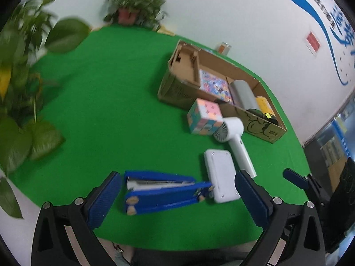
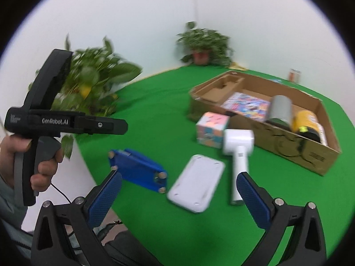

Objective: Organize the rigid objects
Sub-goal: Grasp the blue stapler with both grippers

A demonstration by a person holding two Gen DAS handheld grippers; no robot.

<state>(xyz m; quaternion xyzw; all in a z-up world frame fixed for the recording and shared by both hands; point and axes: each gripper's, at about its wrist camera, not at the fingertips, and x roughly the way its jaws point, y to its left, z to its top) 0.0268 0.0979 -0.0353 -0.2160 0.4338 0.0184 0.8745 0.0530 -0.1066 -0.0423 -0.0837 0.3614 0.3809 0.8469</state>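
Honestly, both grippers, left gripper [image 1: 178, 196] and right gripper [image 2: 179, 194], gape empty; the blue plastic stapler [image 1: 164, 191] lies near the green tabletop's [image 1: 99, 110] front edge, touching the white rectangular case [image 1: 220, 175], so a careless grab could knock either off.

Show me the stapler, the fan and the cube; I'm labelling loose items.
stapler [image 1: 162, 190], left wrist view, blue side
fan [image 2: 238, 140], right wrist view, white head
cube [image 2: 212, 130], right wrist view, front face

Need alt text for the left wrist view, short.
The open left claw hovers over a blue stapler on a green table. Beyond lie a white power bank, handheld fan, pastel cube and a part-filled cardboard box.
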